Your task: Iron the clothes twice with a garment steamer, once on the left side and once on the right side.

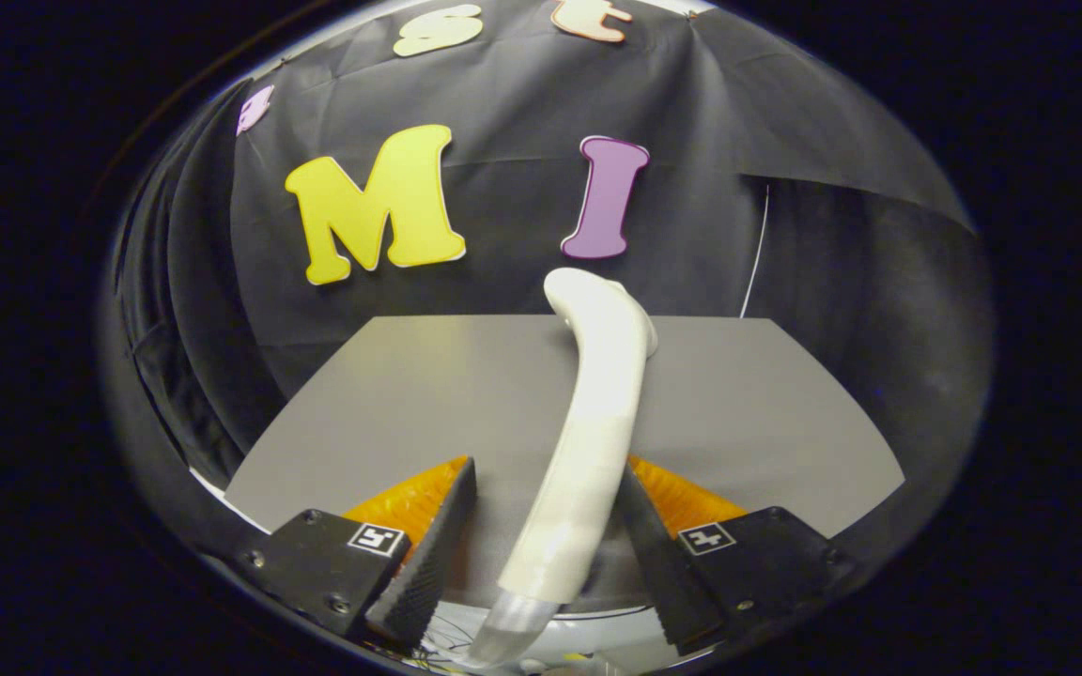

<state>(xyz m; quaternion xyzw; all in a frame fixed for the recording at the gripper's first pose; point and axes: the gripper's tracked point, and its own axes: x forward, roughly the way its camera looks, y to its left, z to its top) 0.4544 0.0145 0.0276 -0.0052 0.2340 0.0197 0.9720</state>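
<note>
The white garment steamer (pixel 588 441) rises in a long curve between my fingers, its bent head (pixel 597 300) reaching up over the far edge of the grey tabletop (pixel 391 404). Its lower end turns into a pale translucent hose (pixel 513 624) that runs down between the finger bases. My gripper (pixel 541 554) has its jaws around the handle. The right finger (pixel 663 573) lies against the handle's side, and a narrow gap separates the left finger (pixel 433 554) from it.
The grey tabletop stretches out flat beyond the fingers to the black cloth wall (pixel 785 235). A thin white cord (pixel 755 253) hangs down the wall at the table's far right corner. Thin wires (pixel 452 648) show below the left finger.
</note>
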